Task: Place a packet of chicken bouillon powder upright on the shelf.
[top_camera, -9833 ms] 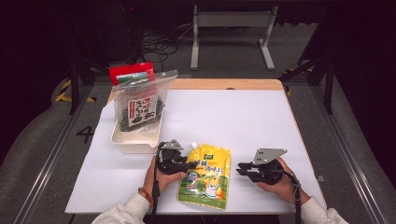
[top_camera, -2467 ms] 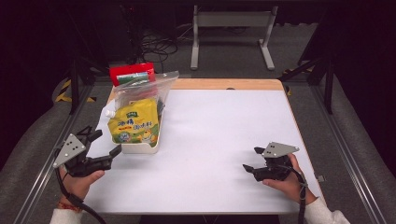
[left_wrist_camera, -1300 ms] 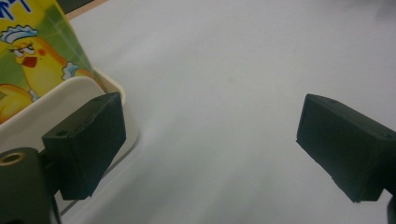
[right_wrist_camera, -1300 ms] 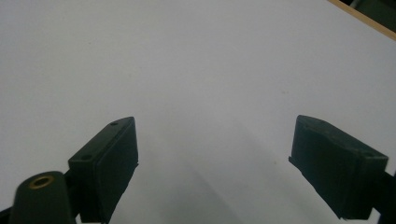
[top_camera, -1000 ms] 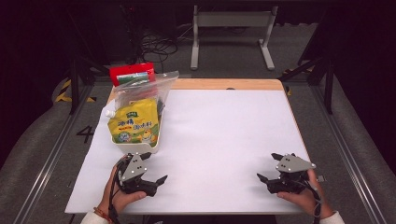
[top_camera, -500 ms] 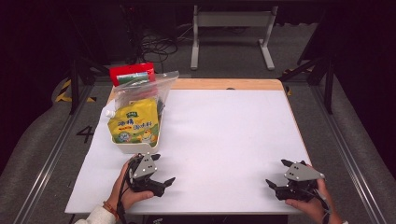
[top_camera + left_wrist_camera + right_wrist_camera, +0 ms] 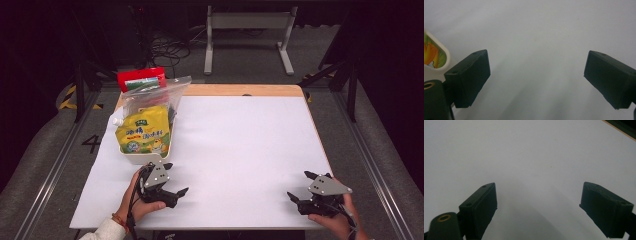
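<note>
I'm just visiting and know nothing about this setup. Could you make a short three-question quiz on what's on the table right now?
1. True or false: the yellow printed spout pouch lies in the white plastic tray.
2. Which gripper is nearer that tray: A) left gripper B) right gripper?
3. What are both grippers' jaws holding?

Key: 1 true. 2 A; in the left gripper view the tray's rim shows beside a jaw. 3 nothing; both stand open over the white table cover.
</note>
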`<state>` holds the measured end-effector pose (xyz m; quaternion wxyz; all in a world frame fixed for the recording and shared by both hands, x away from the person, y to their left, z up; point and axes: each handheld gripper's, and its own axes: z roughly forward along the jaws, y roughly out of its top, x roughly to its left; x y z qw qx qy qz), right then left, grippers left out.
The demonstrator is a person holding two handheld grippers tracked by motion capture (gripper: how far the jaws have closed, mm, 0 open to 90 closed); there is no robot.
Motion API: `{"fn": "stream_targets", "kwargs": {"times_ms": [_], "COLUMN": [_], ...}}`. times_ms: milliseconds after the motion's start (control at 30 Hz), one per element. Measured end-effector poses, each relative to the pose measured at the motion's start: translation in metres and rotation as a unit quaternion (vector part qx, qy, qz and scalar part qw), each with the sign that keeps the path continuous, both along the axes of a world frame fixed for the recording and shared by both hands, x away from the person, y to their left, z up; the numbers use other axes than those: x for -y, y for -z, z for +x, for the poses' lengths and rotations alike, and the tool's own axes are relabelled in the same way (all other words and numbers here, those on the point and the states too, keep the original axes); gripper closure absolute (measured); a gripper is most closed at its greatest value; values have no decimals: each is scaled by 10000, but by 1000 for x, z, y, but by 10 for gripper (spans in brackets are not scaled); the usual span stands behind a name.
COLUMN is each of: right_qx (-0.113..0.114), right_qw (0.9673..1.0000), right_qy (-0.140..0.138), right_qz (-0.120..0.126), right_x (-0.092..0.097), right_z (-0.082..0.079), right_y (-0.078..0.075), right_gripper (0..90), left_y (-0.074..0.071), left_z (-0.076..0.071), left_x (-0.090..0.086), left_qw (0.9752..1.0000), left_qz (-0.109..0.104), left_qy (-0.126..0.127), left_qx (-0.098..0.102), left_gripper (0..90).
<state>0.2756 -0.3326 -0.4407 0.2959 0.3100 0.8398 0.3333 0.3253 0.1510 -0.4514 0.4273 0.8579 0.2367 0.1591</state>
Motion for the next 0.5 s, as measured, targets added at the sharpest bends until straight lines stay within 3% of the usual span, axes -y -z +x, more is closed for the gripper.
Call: {"fn": "stream_targets", "kwargs": {"times_ms": [367, 500], "right_qx": [0, -13], "right_qw": [10000, 10000], "right_qy": [-17, -51], "right_qz": [-10, -24], "right_x": [-5, -6], "right_z": [2, 4], "right_y": [0, 1], "right_gripper": [136, 136], "left_y": [2, 2], "left_z": [0, -2], "left_x": [-5, -5], "left_qw": [10000, 9999], "left_qz": [-8, 97], "left_qy": [18, 76], "left_qx": [-40, -20], "left_gripper": [68, 68]}}
